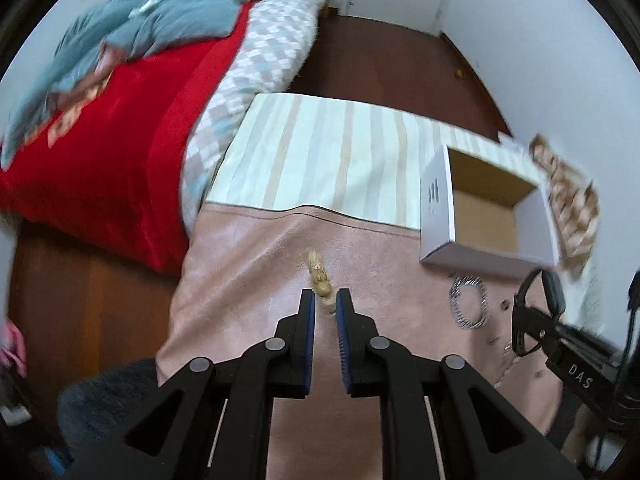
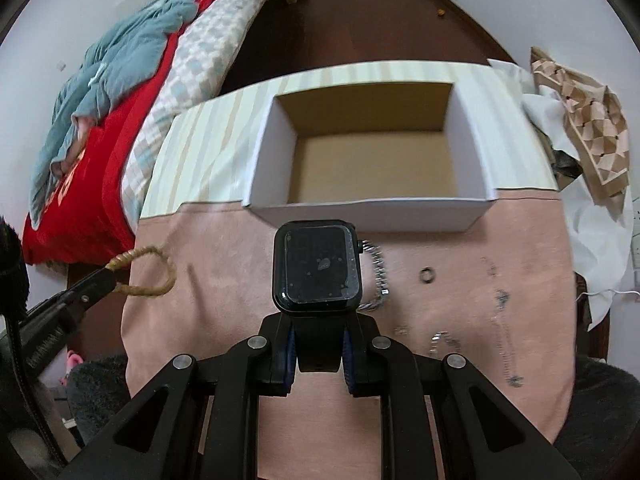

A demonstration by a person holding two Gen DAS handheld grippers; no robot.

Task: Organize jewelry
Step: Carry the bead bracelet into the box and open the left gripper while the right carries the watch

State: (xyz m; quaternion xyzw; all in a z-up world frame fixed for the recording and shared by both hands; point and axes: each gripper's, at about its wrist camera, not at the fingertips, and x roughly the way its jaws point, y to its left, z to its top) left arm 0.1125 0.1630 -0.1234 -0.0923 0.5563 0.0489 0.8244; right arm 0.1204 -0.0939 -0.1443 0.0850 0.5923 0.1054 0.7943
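My left gripper (image 1: 326,300) is shut on a tan braided rope bracelet (image 1: 320,280) and holds it above the pink mat (image 1: 248,280); the bracelet also shows as a loop in the right wrist view (image 2: 154,274). My right gripper (image 2: 318,344) is shut on the strap of a black smartwatch (image 2: 317,266), held just in front of the open white box (image 2: 372,160). The box shows empty. A silver chain bracelet (image 1: 469,302) lies on the mat near the box; the watch partly hides it in the right wrist view (image 2: 378,276).
A small dark ring (image 2: 427,275) and thin chain necklaces (image 2: 502,320) lie on the mat at the right. A striped cloth (image 1: 320,152) covers the table's far half. A bed with a red blanket (image 1: 100,152) is at the left. A patterned cloth (image 2: 584,120) lies at the right.
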